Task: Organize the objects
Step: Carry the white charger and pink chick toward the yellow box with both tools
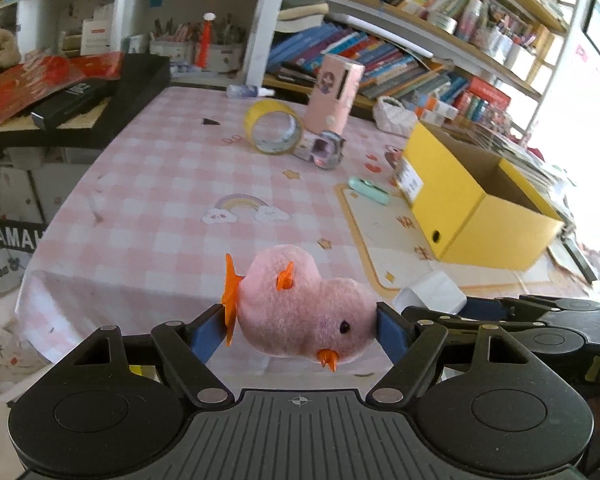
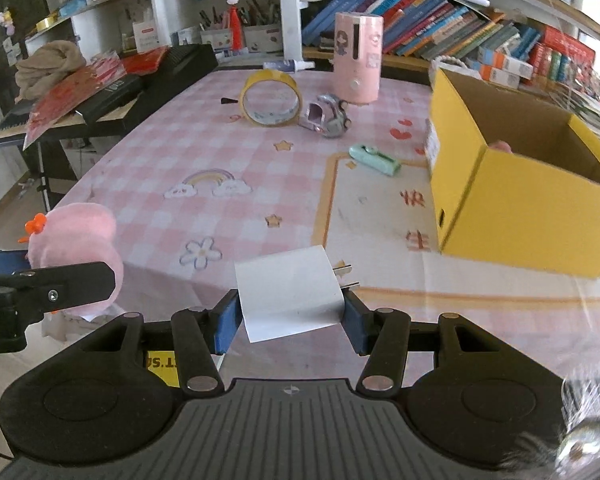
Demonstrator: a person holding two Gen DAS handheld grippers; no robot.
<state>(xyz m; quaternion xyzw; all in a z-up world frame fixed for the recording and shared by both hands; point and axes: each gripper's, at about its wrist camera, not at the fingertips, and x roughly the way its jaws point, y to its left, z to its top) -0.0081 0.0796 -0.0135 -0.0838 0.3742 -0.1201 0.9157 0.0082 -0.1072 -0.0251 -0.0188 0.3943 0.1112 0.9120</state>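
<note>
The left tool (image 1: 302, 320) is clamped on a pink plush chick (image 1: 304, 308), the right tool (image 2: 292, 314) on a white plug adapter (image 2: 290, 298); both hang over the bench (image 2: 220, 148) near the open yellow box (image 2: 520, 208).

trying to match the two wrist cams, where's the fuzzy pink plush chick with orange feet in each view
Left wrist: the fuzzy pink plush chick sits bottom centre, clamped between the left gripper's blue pads.
Right wrist: it shows at the far left edge, partly behind a black gripper arm.
Shared landmark: the yellow cardboard box, on the right in both views.
</note>
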